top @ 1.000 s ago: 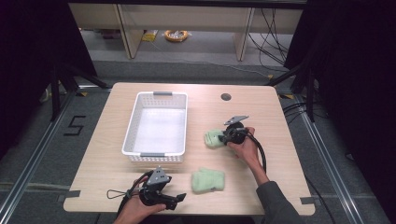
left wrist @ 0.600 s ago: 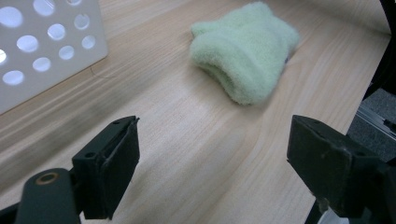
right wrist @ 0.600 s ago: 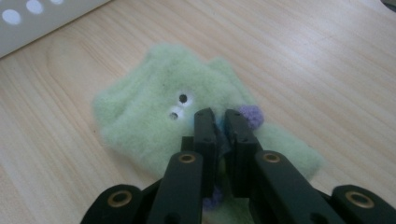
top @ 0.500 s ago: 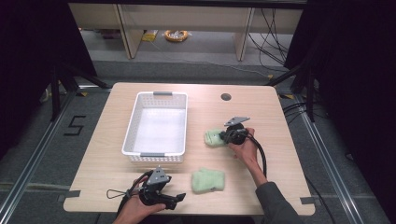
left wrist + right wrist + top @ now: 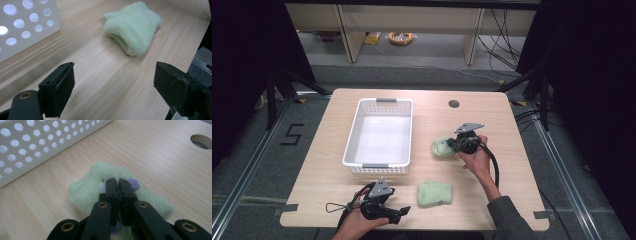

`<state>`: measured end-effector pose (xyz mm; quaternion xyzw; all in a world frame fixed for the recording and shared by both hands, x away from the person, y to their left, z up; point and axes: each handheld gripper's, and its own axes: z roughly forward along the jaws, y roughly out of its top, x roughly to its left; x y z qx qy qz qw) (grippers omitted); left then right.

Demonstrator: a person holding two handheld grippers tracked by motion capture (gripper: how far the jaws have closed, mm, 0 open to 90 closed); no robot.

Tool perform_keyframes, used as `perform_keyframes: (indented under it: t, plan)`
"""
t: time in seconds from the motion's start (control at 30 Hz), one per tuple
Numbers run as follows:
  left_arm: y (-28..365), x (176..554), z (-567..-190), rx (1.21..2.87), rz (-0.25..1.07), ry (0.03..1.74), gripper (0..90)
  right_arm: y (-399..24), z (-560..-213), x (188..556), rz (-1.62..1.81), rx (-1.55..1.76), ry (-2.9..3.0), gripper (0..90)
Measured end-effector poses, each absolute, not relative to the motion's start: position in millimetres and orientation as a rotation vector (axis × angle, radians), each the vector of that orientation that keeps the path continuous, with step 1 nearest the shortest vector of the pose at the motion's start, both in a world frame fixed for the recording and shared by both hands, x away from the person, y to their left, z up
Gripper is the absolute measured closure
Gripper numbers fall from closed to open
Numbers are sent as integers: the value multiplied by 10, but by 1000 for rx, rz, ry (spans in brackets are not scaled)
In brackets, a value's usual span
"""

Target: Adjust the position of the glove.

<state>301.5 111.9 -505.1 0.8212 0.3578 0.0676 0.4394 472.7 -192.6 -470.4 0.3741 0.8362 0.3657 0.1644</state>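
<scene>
Right gripper fingers pinched on far green sock (just closed); left gripper wide, near sock untouched; white basket holds nothing yet.

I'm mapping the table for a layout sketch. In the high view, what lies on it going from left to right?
White perforated plastic basket → black left gripper → folded fuzzy pale-green sock → second pale-green sock → black right gripper shut on it.

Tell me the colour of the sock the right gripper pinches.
Pale green sock with purple patches, clearest in the right gripper view.
</scene>
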Motion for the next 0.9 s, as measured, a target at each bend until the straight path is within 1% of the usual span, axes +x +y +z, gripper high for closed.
perform_keyframes:
  t: [0.13,0.17,0.43,0.47,0.5,0.63,0.7,0.8,0.9]
  plan:
    - [1125,3022,-5051,2042,175,883,168,-1946,-4649,4694,1078,1062,2363,877]
    - [1150,3035,-5042,2078,182,863,168,-1955,-4612,4661,1090,1060,2359,877]
    - [1155,3036,-5038,2074,180,865,168,-1952,-4493,4498,1144,1049,2343,877]
    - [1142,3030,-5044,2050,172,891,168,-1952,-4493,4498,1144,1049,2343,877]
    - [1166,3044,-5037,2075,181,869,168,-1946,-4471,4445,1153,1032,2347,877]
    - [1164,3036,-5037,2058,177,894,168,-1923,-4439,4340,1175,1023,2348,877]
    - [1164,3034,-5036,2059,177,893,168,-1919,-4410,4222,1189,1012,2355,876]
    - [1170,3041,-5033,2072,190,870,168,-1924,-4397,4161,1195,985,2359,876]
    - [1168,3041,-5035,2071,190,872,168,-1907,-4397,4036,1221,1029,2366,876]
